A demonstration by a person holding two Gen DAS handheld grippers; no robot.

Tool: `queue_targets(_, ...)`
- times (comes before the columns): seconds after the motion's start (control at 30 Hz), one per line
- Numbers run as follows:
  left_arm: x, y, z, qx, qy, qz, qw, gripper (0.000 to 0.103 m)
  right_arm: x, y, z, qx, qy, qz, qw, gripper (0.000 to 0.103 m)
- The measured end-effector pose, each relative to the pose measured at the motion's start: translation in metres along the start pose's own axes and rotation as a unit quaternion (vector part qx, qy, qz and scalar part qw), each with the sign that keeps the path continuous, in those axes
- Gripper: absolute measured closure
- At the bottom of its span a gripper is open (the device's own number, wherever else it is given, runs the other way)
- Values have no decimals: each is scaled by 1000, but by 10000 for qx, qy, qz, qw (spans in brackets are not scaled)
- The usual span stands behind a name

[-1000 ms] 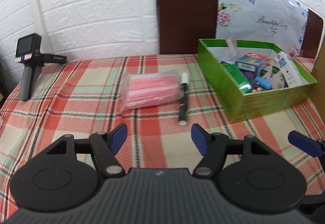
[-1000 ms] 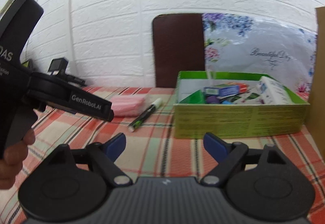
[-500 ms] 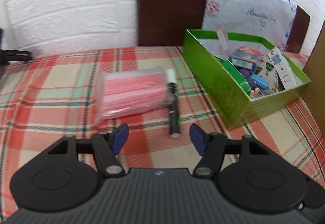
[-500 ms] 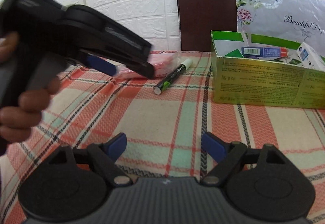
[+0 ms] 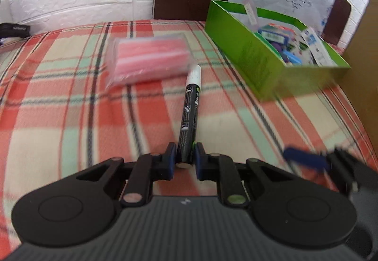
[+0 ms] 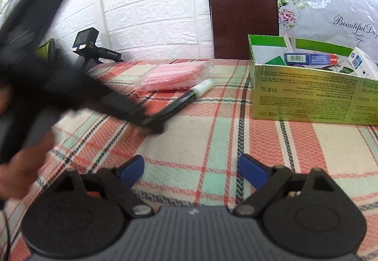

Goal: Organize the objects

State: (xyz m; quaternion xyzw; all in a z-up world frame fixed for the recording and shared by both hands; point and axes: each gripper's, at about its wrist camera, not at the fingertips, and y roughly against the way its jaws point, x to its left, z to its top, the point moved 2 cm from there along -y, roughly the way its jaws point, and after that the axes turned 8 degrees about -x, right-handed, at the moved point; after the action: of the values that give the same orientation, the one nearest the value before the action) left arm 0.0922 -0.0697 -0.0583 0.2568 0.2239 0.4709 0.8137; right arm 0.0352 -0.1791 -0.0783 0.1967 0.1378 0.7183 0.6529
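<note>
my left tongs [image 5: 185,161] are clamping the butt end of the marker [image 5: 190,114] lying on the bench [image 5: 70,119], barrel pointing away toward the pink packet [image 5: 148,57], green box [image 5: 255,57] off right, while my right tongs [image 6: 191,170] are opening on nothing.

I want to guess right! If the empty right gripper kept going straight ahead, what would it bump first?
Probably the checked tablecloth, since the right gripper, jaws opening with nothing between them, tilts downward. The green box sits farther ahead, to the right.
</note>
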Motion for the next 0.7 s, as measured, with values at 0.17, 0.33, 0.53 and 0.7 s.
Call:
queue_targets(0.17, 18, 35, -24, 147, 470, -116, 9987, 85, 7, 7, -2, 114, 186, -61, 9997, 12)
queue_targets(0.33, 0, 49, -27, 389, 605, -741, 9947, 57, 8, 17, -4, 208, 151, -185, 9995, 18)
queue_targets(0.53, -1, 49, -2, 157, 602, -724, 9954, 52, -6, 39, -3, 145, -35, -364, 9992, 43)
queue_targets(0.7, 14, 17, 17, 457, 731, -495, 9951, 52, 22, 47, 6, -22, 285, 207, 9994, 48)
